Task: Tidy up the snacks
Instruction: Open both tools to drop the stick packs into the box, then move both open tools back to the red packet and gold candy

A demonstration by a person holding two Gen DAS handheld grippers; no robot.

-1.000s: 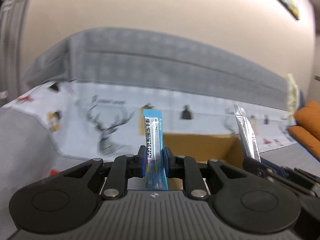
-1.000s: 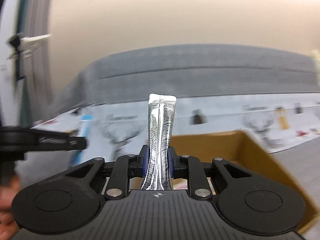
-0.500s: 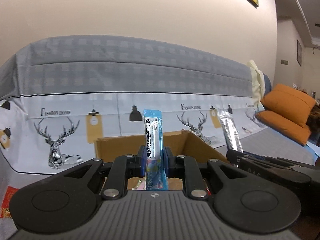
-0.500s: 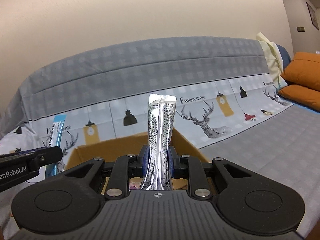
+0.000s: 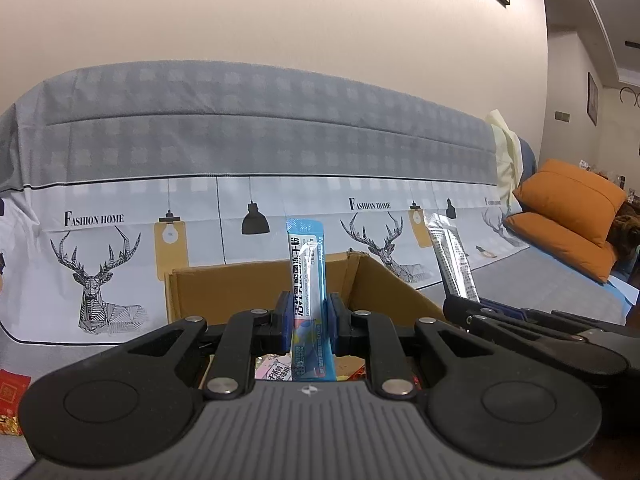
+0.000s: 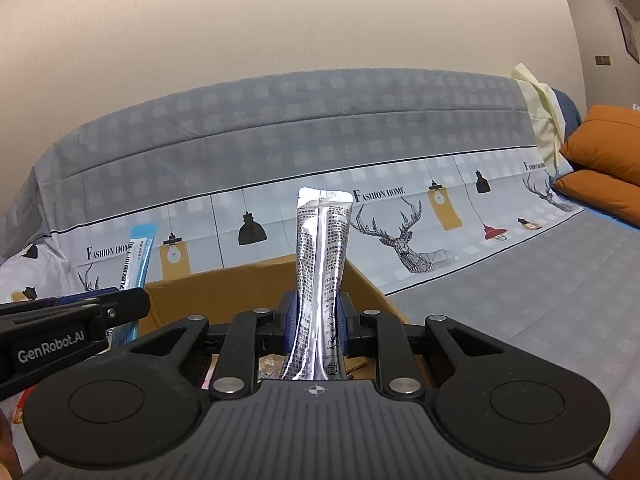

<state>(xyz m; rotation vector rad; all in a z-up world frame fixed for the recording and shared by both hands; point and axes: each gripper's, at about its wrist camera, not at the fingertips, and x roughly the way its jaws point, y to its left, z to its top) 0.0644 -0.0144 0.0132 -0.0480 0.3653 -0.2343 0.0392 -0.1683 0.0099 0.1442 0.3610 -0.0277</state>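
My left gripper (image 5: 307, 316) is shut on a blue stick packet (image 5: 306, 264) that stands upright above an open cardboard box (image 5: 224, 292). My right gripper (image 6: 316, 320) is shut on a silver stick packet (image 6: 322, 256), also upright over the same box (image 6: 224, 284). The silver packet (image 5: 450, 256) and right gripper show at the right of the left wrist view. The blue packet (image 6: 134, 268) and left gripper show at the left of the right wrist view. Several snack packets (image 5: 276, 370) lie in the box.
The box sits on a sofa with a grey and white deer-print cover (image 5: 100, 280). Orange cushions (image 5: 568, 208) lie at the far right. Red and gold packets (image 5: 10, 396) lie on the seat at the left.
Both grippers have swung round to face the sofa back and moved closer over the box. Each still holds its packet.
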